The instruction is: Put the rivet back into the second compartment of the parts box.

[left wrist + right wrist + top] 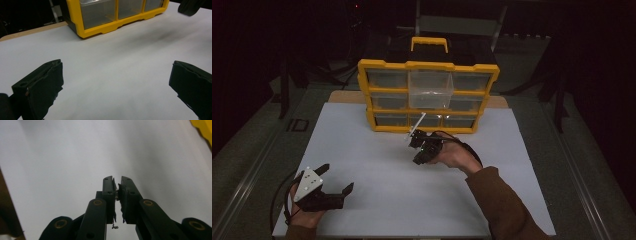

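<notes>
Fingertips of the left gripper stand wide apart with nothing between them. That gripper rests on the white sheet, well short of the yellow organizer and off to its left, at the person's edge of the table. In the left gripper view, bare sheet lies between the two black jaws and the organizer's bottom corner sits far ahead.

Closer to the organizer, just in front of its bottom row and near its middle, the right gripper is held above the sheet in the person's right hand. A brown sleeve trails back from that hand. Its pads are clenched almost together. A thin sliver shows at the seam between them, too small to say what it is. The right gripper view looks along these jaws onto the sheet, with a bit of the organizer's yellow frame at the upper right corner.

Farthest off, the organizer stands upright at the back edge of the sheet, showing three rows of clear drawers. One clear drawer, in the middle of the top row, is pulled out toward the person, while the others sit flush. A yellow handle tops the case.
</notes>
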Tool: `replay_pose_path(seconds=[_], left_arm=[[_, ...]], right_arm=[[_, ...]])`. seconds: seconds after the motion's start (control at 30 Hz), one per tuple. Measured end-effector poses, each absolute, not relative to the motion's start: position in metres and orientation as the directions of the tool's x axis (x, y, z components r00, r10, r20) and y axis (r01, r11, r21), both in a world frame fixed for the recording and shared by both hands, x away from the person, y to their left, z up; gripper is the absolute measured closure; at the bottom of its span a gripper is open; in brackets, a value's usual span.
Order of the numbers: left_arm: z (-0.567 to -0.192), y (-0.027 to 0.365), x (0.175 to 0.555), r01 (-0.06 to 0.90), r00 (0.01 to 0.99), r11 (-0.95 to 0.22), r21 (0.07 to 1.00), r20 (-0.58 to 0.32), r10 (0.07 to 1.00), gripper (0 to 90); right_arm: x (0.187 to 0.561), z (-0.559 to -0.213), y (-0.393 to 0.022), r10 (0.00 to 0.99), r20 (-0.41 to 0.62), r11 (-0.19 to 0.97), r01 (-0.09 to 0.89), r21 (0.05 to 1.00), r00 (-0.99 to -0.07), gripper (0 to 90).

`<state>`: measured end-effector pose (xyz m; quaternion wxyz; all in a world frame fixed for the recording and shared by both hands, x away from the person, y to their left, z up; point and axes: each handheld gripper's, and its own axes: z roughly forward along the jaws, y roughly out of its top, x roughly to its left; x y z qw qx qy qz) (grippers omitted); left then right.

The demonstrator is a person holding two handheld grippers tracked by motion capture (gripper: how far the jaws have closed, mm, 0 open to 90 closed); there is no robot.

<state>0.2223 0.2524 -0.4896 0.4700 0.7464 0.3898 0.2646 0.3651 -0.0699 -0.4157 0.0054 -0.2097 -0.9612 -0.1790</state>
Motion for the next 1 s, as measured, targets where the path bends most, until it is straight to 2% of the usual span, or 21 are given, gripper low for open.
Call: replay_pose_path(seconds=[1.0], left_arm=[[-0.490, 0.252, 0.222, 0.332, 0.555, -0.254, 0.908, 0.030, 0.832, 0.0]], right_arm=[[0.374, -0.340, -0.090, 0.403, 0.085, 0.804, 0.397, 0.443, -0.911, 82.7]])
